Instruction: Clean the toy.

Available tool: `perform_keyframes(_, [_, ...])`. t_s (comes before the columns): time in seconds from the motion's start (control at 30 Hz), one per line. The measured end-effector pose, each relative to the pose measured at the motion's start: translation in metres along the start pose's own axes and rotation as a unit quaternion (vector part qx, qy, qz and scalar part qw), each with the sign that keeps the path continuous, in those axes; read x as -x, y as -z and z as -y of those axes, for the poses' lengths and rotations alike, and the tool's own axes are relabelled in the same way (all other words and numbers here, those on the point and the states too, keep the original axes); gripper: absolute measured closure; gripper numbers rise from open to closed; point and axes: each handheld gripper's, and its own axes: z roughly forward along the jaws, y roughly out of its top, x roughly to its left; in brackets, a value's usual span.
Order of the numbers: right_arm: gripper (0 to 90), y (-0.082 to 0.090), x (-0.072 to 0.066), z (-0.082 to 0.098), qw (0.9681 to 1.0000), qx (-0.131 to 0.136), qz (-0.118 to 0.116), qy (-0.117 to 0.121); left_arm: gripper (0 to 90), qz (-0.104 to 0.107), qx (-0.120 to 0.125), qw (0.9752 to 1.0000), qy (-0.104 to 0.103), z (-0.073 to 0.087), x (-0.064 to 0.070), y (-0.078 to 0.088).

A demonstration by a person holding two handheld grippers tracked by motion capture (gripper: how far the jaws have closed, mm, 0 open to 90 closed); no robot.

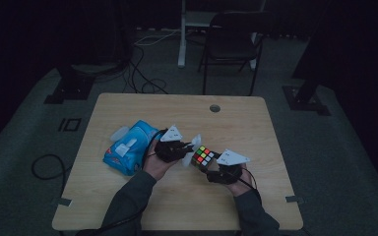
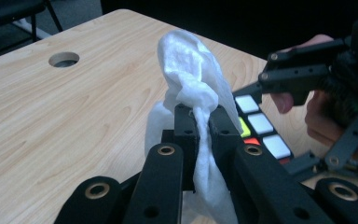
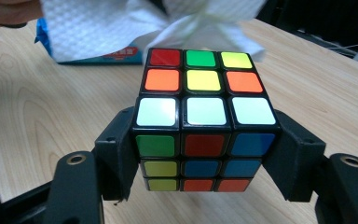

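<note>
Both forearms come up from the near edge of the desk (image 1: 128, 206) and angle inward, so the two hands meet just right of the desk's middle. The left gripper (image 1: 184, 146) sits in the left hand, palm turned up under it, and points toward the right hand. Its fingers (image 2: 186, 122) are pinched tight on a white tissue (image 2: 189, 79), which bunches up above the tips and hangs down between them. The right gripper (image 1: 211, 164) is held lower and nearer the person, pointing back toward the left one. Its fingers (image 3: 116, 149) stand at a middling width, clamped on opposite sides of a scrambled puzzle cube (image 3: 200, 116), which is lifted off the wood with its white row toward the camera. The tissue sits right at the cube's far upper edge; in the dim high view it looks to be touching the top face, though that is hard to confirm. A blue tissue pack (image 1: 128, 147) lies on the desk just left of the left hand.
</note>
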Motion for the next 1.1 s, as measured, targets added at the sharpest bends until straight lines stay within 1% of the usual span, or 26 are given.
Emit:
perform_keyframes(0.23, [34.6, -0.005, -0.006, 0.000, 0.9999, -0.008, -0.009, 0.007, 86.1, 0.005, 0.002, 1.0000, -0.001, -0.007, -0.001, -0.004])
perform_keyframes(0.5, [34.6, -0.007, -0.010, 0.000, 0.9998, -0.006, -0.017, 0.011, 86.1, 0.014, -0.003, 0.9999, -0.001, -0.011, -0.005, -0.009])
perform_keyframes(0.7, [34.6, -0.008, -0.013, -0.001, 0.9996, -0.004, -0.022, 0.015, 86.1, 0.023, -0.002, 0.9997, 0.007, -0.014, -0.009, -0.012])
perform_keyframes(0.97, [34.7, -0.013, -0.019, 0.000, 0.9992, -0.009, -0.033, 0.022, 86.0, 0.036, 0.002, 0.9993, 0.007, -0.021, -0.007, -0.018])
perform_keyframes(1.1, [34.6, -0.014, -0.020, 0.000, 0.9992, -0.009, -0.030, 0.026, 86.0, 0.039, -0.003, 0.9992, 0.003, -0.023, -0.006, -0.022])
